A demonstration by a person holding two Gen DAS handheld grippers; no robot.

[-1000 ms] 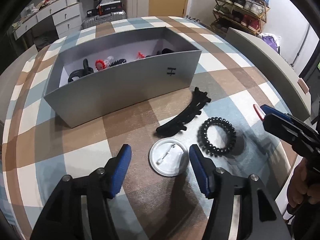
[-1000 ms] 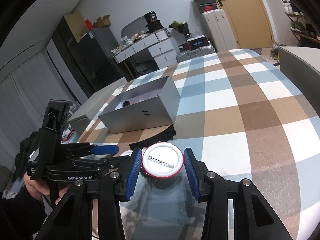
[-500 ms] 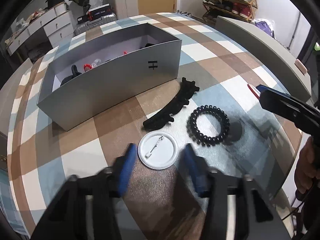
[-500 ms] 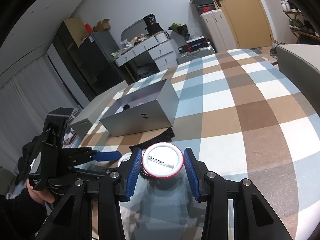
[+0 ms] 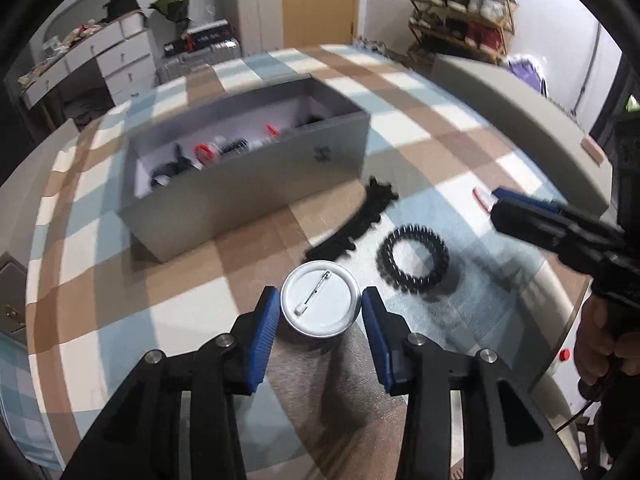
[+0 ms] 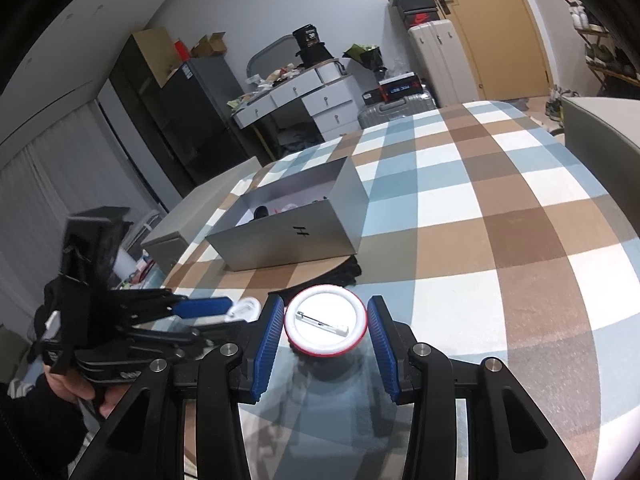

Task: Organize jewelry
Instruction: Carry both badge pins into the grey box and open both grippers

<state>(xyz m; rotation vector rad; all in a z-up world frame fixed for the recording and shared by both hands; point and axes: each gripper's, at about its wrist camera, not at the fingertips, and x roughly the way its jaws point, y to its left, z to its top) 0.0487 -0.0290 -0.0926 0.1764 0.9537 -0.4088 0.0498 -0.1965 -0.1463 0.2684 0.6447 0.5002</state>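
Note:
A white round pin badge, pin side up, sits between the blue pads of my left gripper, which is shut on it just above the checked cloth. My right gripper is shut on a red-rimmed white badge and holds it above the table. A black spiral hair tie and a black hair claw lie on the cloth beyond the left gripper. Behind them stands the open grey box with several hair items inside. The right gripper enters the left wrist view from the right.
The checked tablecloth covers a round table whose edge curves close on the near right. Grey padded seat backs ring the table. A person's hand holds the right gripper's handle. Drawers, suitcases and shoe racks stand farther off.
My left gripper's jaws have come in from wide apart onto the white badge, and it has risen slightly with the badge. The right gripper has stayed still with its badge.

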